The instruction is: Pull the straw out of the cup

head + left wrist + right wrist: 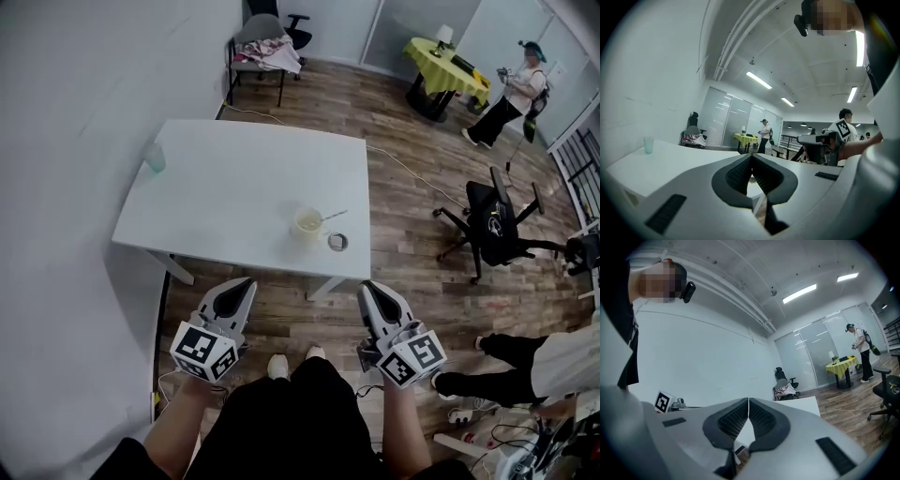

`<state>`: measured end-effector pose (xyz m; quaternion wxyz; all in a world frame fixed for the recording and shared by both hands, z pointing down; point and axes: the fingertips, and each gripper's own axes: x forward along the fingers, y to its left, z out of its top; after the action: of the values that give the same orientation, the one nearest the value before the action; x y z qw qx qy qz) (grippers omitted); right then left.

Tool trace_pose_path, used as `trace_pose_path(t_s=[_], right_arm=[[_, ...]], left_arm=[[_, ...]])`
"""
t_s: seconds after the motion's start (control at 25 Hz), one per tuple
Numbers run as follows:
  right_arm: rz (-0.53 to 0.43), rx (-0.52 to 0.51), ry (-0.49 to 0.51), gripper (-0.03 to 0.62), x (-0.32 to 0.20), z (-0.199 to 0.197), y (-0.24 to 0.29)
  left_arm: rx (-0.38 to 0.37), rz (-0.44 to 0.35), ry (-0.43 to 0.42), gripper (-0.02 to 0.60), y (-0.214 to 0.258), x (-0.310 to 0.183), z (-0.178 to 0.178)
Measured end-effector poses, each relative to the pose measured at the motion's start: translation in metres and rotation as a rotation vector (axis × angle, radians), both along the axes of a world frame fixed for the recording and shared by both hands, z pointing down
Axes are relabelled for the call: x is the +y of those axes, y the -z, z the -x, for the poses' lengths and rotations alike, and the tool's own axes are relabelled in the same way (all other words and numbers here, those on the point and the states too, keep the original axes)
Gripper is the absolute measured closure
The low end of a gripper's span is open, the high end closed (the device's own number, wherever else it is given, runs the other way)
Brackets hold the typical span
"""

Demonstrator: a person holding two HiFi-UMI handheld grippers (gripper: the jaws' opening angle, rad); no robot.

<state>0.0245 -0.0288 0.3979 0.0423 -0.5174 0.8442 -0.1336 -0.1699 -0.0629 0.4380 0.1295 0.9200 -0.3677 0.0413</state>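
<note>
Straw (333,217) leans in cup (307,223) on table (244,187); left gripper (246,283) and right gripper (367,286) closed.

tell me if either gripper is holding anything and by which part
Nothing is held. The left gripper and right gripper both have their jaws closed on nothing, short of the table, where the straw sits in the cup.

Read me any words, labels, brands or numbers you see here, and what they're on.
None can be read anywhere.
Marker cubes on the left tongs and right tongs: black-and-white square patterns only, no letters.
Cup and table: plain, no print visible.
</note>
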Motion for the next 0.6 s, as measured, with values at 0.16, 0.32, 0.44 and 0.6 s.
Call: trace_pose_path(t_s=[0.16,0.32,0.44,0.6], right_arm=[[0.006,0.001,0.002,0.571,-0.003,0.000,0.000],[0.009,0.007,0.005,0.571,-0.010,-0.002,-0.001],[0.009,0.006,0.005,0.571,-0.016,-0.005,-0.002],[0.009,0.000,0.011,0.571,-0.026,-0.013,-0.006]], left_arm=[[0.002,0.011,-0.002,0.568,-0.004,-0.001,-0.001],[0.011,0.017,-0.011,0.568,-0.006,-0.008,-0.008],[0.015,0.018,-0.020,0.568,-0.007,-0.013,-0.016],[0.014,0.016,-0.023,0.568,-0.009,-0.025,-0.028]])
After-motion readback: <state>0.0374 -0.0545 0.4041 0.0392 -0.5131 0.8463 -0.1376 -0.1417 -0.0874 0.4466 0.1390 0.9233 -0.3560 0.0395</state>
